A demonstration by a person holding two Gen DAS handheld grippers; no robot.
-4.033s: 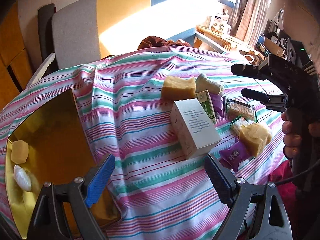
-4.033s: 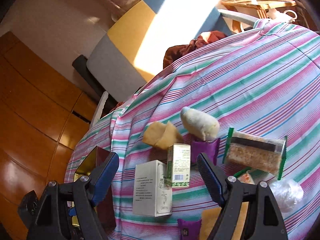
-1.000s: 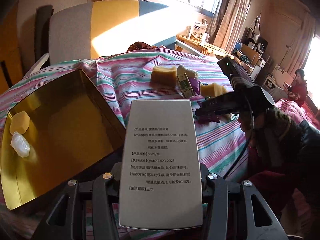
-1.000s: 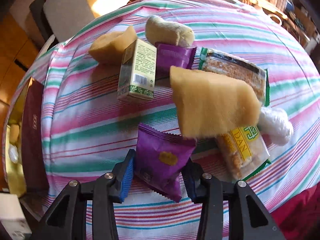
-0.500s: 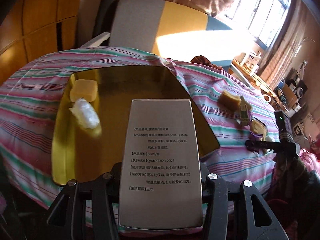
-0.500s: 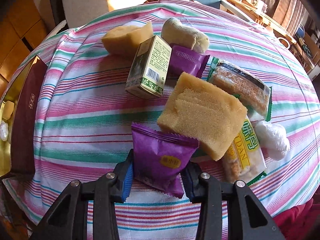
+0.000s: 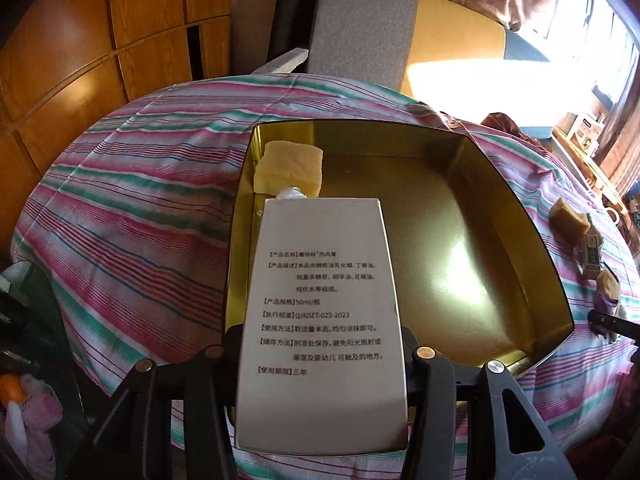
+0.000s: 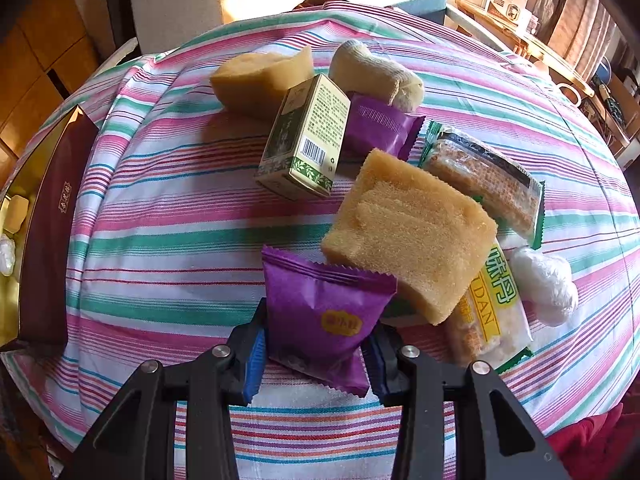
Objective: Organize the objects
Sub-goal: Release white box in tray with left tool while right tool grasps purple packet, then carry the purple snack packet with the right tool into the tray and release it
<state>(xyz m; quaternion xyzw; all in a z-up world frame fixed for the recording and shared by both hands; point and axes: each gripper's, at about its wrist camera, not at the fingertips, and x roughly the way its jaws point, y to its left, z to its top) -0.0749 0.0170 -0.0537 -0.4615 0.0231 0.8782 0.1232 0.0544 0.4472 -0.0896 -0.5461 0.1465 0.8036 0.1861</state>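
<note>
My left gripper (image 7: 320, 344) is shut on a white carton (image 7: 320, 320) with printed text and holds it over the near left part of the gold box (image 7: 532, 248). A yellow sponge (image 7: 290, 166) lies in the box's far left corner, with a white wrapped ball (image 7: 292, 193) mostly hidden behind the carton. My right gripper (image 8: 318, 354) is shut on a purple snack packet (image 8: 320, 316) at the near side of the pile. A big yellow sponge (image 8: 408, 228) lies just beyond it.
On the striped cloth (image 8: 168, 208) lie a green carton (image 8: 306, 140), another sponge (image 8: 260, 78), a rolled sock (image 8: 376, 74), a second purple packet (image 8: 380, 124), two cracker packs (image 8: 484, 176) and a white ball (image 8: 544, 284). The box's maroon wall (image 8: 48, 240) is at the left.
My left gripper has carried the white carton further over the gold box, which now fills the view. My right gripper stays shut on the purple packet; the view has barely shifted.
</note>
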